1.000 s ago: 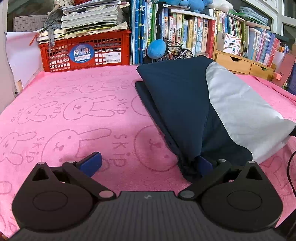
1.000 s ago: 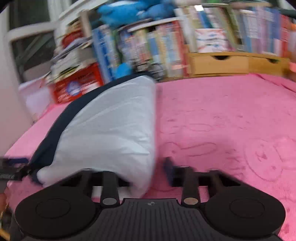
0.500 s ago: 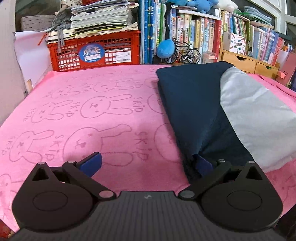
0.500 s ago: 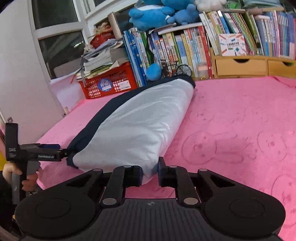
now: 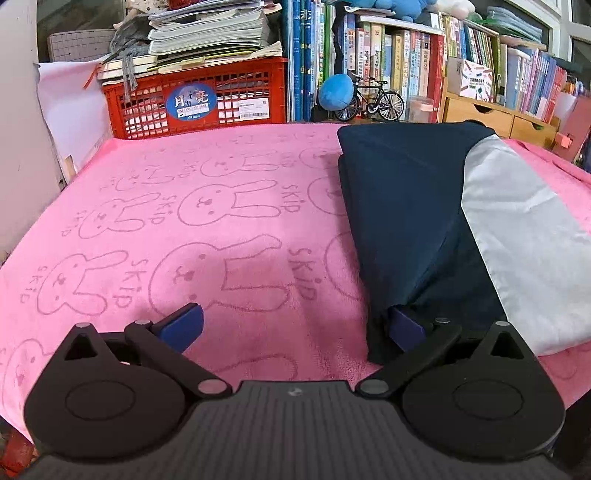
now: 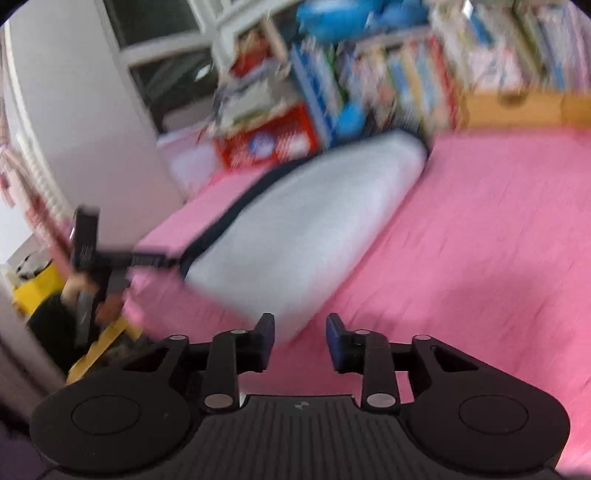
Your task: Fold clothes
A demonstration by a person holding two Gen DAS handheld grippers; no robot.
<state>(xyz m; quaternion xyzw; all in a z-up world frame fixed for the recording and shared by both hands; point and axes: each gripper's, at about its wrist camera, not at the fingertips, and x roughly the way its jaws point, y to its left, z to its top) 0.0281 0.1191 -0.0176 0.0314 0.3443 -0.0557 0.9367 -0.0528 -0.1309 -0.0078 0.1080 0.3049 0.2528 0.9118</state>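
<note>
Garment (image 5: 424, 221), navy with grey panel, lay folded into long narrow bundle on pink towel (image 5: 184, 229), in front of red crate (image 5: 195, 103). Left claw (image 5: 291, 325) wide, one finger under garment's near corner. Right claw (image 6: 300, 334) half-open, empty, just off garment's near end. Further folds possibly left; undeterminable.

Folded garment (image 5: 424, 221) lies on the towel (image 5: 221, 229), right of centre in left wrist view, running front to back. Crate (image 5: 195, 99) stands behind the towel's far left edge, papers (image 5: 210, 33) stacked on top. Toy bicycle (image 5: 373, 99) right of the crate, books (image 5: 388, 55) behind it. Wooden drawers (image 5: 495, 118) behind the garment's far end (right wrist view too blurred to add anything).
</note>
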